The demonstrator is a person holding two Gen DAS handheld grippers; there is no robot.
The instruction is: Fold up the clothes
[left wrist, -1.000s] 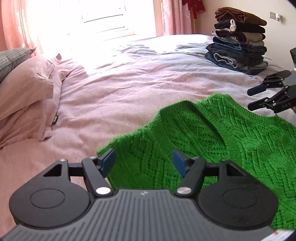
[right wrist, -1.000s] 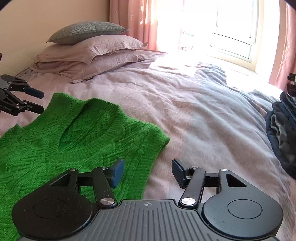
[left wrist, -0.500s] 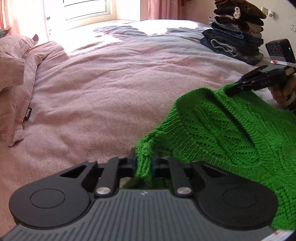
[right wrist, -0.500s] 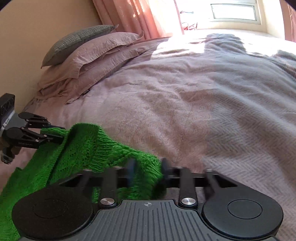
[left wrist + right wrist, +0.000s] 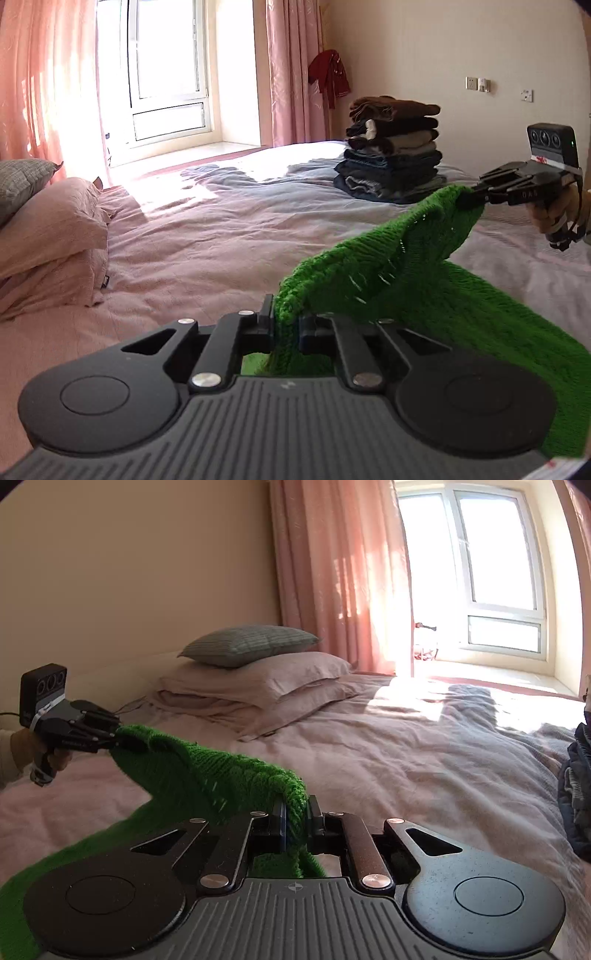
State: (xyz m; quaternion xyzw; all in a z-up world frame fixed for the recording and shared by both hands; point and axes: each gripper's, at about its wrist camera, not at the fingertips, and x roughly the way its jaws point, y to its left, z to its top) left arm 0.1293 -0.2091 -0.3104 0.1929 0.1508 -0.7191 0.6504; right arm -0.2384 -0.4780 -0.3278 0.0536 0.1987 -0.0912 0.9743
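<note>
Left wrist view: my left gripper is clenched on one shoulder of the green sweater, my right gripper likewise pinches the other, lifting it off the bed. I'd keep both level and taut, carrying the edge over evenly.

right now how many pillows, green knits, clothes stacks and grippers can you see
pillows: 3, one grey pillow on two pink pillows
green sweater: 1
stack of folded clothes: 1
grippers: 2, left gripper and right gripper, each shut on the sweater
total: 7
</note>
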